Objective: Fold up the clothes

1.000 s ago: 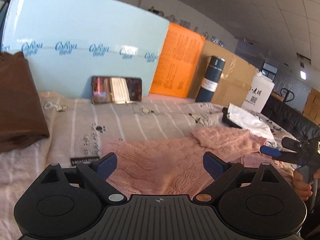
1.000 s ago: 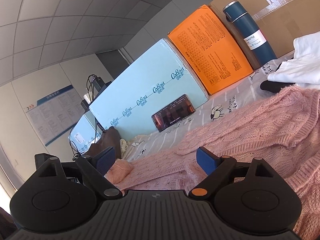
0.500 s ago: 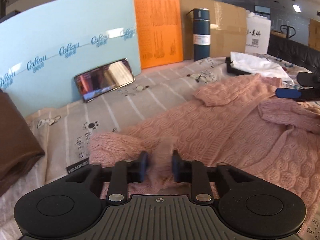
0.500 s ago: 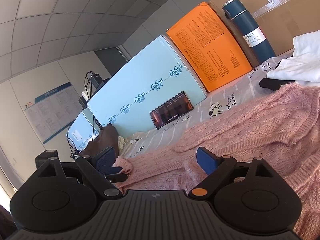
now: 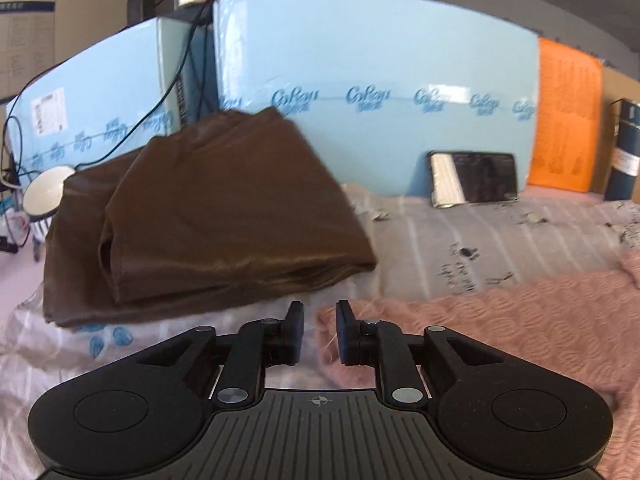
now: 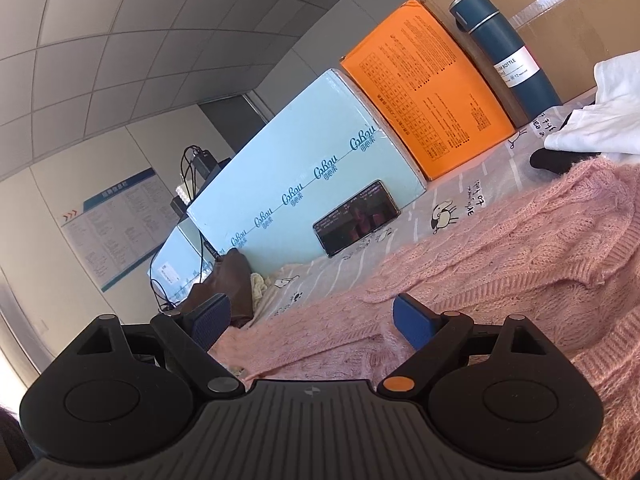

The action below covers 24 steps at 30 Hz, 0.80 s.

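A pink knitted sweater (image 5: 500, 320) lies spread over the patterned sheet (image 5: 500, 232). Its left end sits just under and beyond my left gripper (image 5: 319, 328). That gripper's jaws stand a narrow gap apart and are opening; the pink edge shows in the gap, but the pads do not press on it. In the right wrist view the sweater (image 6: 480, 264) fills the right side. My right gripper (image 6: 312, 320) hovers wide open over it, holding nothing. A folded brown garment (image 5: 216, 216) lies to the left, close beyond the left gripper.
Light blue boards (image 5: 380, 80) wall off the back, with a phone (image 5: 474, 178) leaning on them. An orange box (image 6: 424, 92), a dark blue bottle (image 6: 504, 48) and a white cloth (image 6: 600, 108) stand further right. Cables and a white round device (image 5: 44, 192) sit at the far left.
My left gripper shut on the sweater's edge, then swung left towards the brown garment, and its jaws have now parted slightly. The right gripper has stayed still and open.
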{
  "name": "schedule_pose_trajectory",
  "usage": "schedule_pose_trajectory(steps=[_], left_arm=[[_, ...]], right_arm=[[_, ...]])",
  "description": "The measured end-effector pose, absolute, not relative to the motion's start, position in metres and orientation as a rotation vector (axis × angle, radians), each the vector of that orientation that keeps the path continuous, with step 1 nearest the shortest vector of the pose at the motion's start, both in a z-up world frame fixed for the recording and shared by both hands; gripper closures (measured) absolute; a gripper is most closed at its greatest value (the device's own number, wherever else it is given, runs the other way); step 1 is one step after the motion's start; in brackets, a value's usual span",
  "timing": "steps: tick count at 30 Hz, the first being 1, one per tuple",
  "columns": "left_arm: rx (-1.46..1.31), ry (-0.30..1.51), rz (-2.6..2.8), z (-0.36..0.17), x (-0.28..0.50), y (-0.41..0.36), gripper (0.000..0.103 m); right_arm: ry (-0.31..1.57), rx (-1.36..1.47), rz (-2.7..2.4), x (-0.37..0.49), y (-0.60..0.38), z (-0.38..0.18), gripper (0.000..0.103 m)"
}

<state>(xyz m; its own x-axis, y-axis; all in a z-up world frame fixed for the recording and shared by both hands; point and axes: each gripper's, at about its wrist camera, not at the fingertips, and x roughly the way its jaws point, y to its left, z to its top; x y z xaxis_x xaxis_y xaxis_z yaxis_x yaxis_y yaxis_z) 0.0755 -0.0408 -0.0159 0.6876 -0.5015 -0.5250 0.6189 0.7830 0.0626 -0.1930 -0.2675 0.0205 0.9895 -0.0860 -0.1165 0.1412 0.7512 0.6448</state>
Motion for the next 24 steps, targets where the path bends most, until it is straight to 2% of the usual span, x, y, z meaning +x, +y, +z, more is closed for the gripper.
schedule_pose_trajectory(steps=[2, 6, 8, 12, 14, 16, 17, 19, 20, 21, 24], left_arm=[[0.252, 0.526, -0.592, -0.019, 0.077, -0.039, 0.039], [0.178, 0.421, -0.651, -0.003, 0.052, -0.022, 0.023], [0.135, 0.375, -0.713, 0.003, 0.035, -0.014, 0.013], [0.067, 0.353, -0.851, 0.003, 0.009, -0.014, 0.012], [0.051, 0.361, -0.901, -0.001, 0.003, -0.018, 0.012], [0.046, 0.372, -0.937, -0.006, -0.001, -0.023, 0.012], [0.052, 0.377, -0.942, -0.008, -0.002, -0.025, 0.012], [0.046, 0.381, -0.946, -0.010, -0.003, -0.025, 0.012], [0.039, 0.381, -0.947, -0.010, -0.003, -0.023, 0.012], [0.031, 0.382, -0.947, -0.010, -0.003, -0.022, 0.012], [0.015, 0.393, -0.942, -0.012, 0.000, -0.021, 0.012]], right_arm=[[0.063, 0.726, -0.122, -0.197, -0.269, 0.024, 0.015], [0.031, 0.751, -0.149, -0.214, -0.277, 0.041, 0.015], [0.114, 0.713, -0.231, -0.216, -0.278, 0.051, 0.015], [0.349, 0.622, -0.339, -0.206, -0.273, 0.053, 0.019], [0.416, 0.610, -0.340, -0.198, -0.271, 0.046, 0.026], [0.472, 0.606, -0.347, -0.188, -0.272, 0.038, 0.038], [0.497, 0.604, -0.354, -0.183, -0.273, 0.034, 0.048], [0.519, 0.592, -0.369, -0.176, -0.275, 0.026, 0.077], [0.517, 0.589, -0.370, -0.174, -0.276, 0.023, 0.084], [0.501, 0.604, -0.360, -0.174, -0.279, 0.022, 0.095], [0.404, 0.643, -0.272, -0.181, -0.279, 0.028, 0.096]])
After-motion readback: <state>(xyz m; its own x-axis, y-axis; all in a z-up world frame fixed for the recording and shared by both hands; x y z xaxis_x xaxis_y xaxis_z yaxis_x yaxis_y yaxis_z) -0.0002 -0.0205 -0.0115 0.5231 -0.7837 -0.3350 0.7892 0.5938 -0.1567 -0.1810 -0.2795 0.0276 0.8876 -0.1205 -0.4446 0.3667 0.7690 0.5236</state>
